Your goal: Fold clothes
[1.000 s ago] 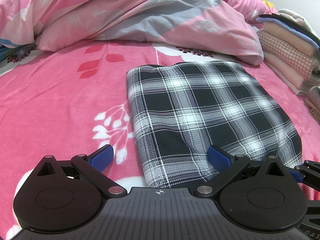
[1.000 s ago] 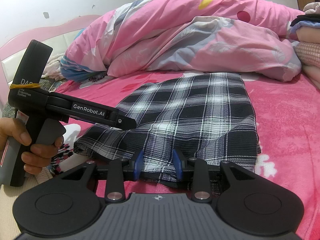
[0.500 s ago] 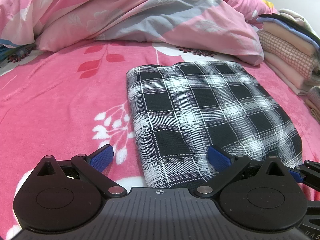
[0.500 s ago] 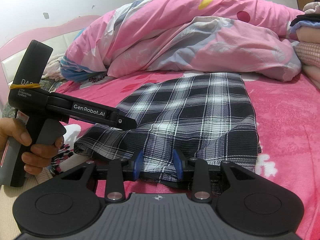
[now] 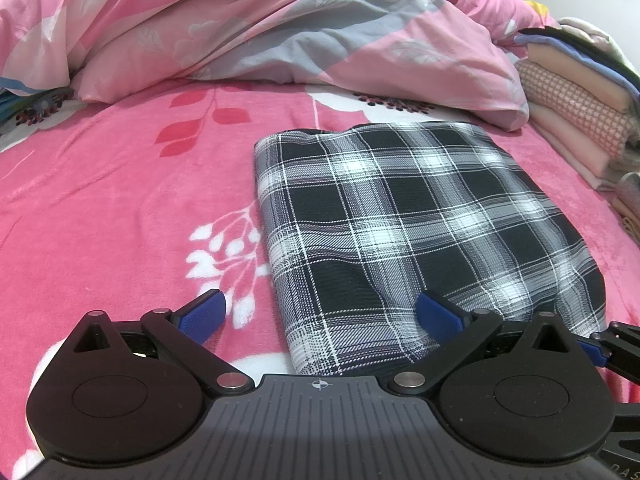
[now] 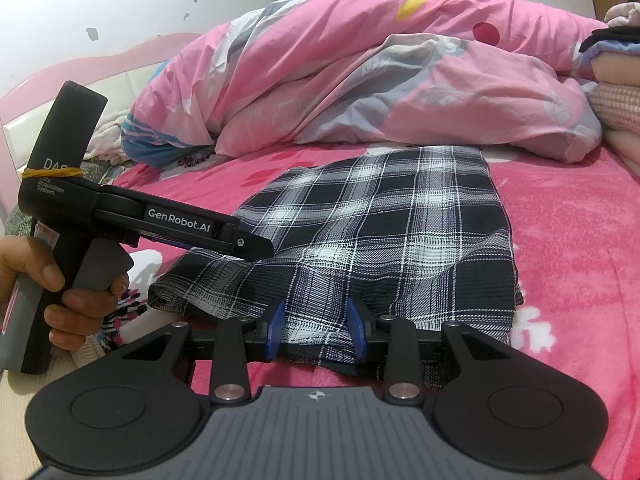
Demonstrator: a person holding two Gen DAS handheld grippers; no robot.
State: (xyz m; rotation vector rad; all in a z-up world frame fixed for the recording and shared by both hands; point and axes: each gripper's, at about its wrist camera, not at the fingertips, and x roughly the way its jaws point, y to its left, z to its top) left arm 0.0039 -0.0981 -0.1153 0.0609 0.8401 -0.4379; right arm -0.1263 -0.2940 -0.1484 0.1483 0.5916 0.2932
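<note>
Both wrist views look low and close across the plaid cloth (image 5: 420, 232).

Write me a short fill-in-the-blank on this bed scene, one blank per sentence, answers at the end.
1. The plaid cloth lies on a ____ blanket.
2. The left gripper has its jaws ____.
3. The near edge of the cloth sits between the blue pads of the ____ gripper.
4. Beyond the cloth lies a crumpled pink ____.

Answers: pink; open; right; duvet
</note>
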